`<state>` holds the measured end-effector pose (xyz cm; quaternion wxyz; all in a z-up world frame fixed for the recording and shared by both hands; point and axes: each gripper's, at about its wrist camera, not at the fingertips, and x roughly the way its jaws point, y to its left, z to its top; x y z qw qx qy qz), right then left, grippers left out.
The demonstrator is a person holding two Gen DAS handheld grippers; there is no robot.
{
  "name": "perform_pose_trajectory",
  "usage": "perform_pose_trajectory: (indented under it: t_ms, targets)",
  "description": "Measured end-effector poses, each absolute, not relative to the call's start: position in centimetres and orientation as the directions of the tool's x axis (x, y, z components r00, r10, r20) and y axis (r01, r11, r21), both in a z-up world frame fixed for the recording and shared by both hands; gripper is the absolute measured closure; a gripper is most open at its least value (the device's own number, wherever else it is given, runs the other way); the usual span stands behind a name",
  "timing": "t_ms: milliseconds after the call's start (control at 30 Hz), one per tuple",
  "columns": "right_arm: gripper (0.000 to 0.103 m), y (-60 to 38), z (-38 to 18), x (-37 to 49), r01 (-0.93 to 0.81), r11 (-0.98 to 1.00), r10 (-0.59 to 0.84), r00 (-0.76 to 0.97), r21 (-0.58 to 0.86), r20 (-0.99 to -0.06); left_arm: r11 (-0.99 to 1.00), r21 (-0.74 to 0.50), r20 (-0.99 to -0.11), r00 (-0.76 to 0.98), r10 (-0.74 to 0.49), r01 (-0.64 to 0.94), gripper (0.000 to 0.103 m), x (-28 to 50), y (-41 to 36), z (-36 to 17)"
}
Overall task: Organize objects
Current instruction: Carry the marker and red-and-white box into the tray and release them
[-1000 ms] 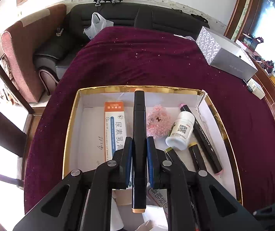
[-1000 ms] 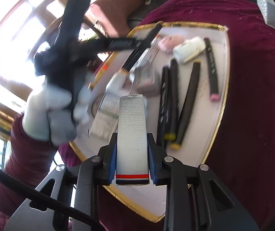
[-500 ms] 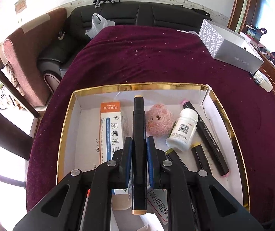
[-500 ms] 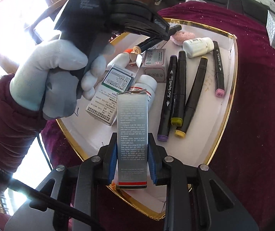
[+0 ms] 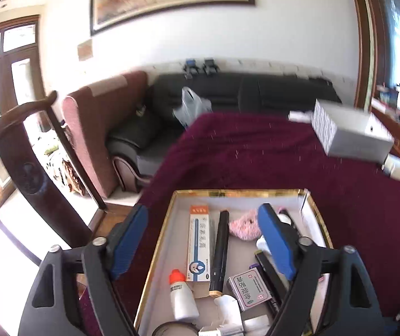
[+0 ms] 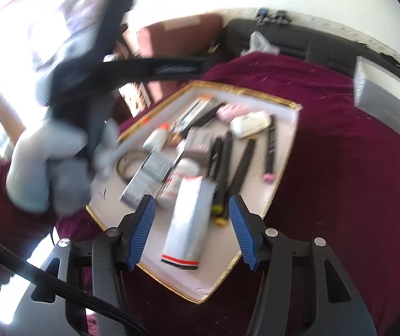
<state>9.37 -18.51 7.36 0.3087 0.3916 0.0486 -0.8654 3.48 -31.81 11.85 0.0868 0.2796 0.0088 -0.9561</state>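
The worktop (image 5: 256, 154) with its dark red cloth carries a white tray with a gold rim (image 5: 155, 254), and the tray is getting full, so new things could land on top of others. The left gripper (image 5: 204, 240) has just been opening its jaws and they now stand wide apart with nothing pressed between them. The black marker (image 5: 220, 249) lies in the tray below, just beside the long white and orange box (image 5: 197, 243) on its left and near the pink fluffy toy (image 5: 243, 225) on its right. The round marker might roll into its neighbours. The right gripper (image 6: 193, 231) has just been opening its jaws too; the grey box with a red stripe (image 6: 190, 221) sits between them but the blue pads do not touch it. It looks tilted, partly on other things near the tray's near edge, so it may slide or tip out. The little white bottle with the orange cap (image 5: 181, 296) stands up and could get knocked over.
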Motion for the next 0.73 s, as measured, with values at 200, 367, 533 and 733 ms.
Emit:
perform_pose_trajectory:
  t_ms: [200, 367, 533, 733]
  targets:
    - [0.04, -16.8, 8.7, 7.9, 0.474, -0.866, -0.447, -0.586, 0.162, -0.676, -0.962, -0.111, -0.519, -0.84, -0.157, 0.248, 0.002, 7.6, -33.7, 13.6]
    - [0.04, -16.3, 9.7, 9.6, 0.468, -0.873, -0.431, -0.613, 0.135, -0.662, -0.946, -0.11, -0.547, -0.813, -0.199, 0.305, 0.002, 9.8, -34.0, 13.4]
    - [0.039, -17.3, 9.5, 10.9, 0.467, -0.879, -0.407, -0.628, 0.096, -0.663, -0.925, -0.087, -0.56, -0.786, -0.262, 0.371, 0.002, 12.2, -34.2, 12.9]
    - [0.039, -17.6, 9.3, 11.7, 0.481, -0.87, -0.427, -0.621, 0.11, -0.657, -0.917, -0.052, -0.545, -0.78, -0.306, 0.395, 0.002, 14.5, -33.7, 13.0]
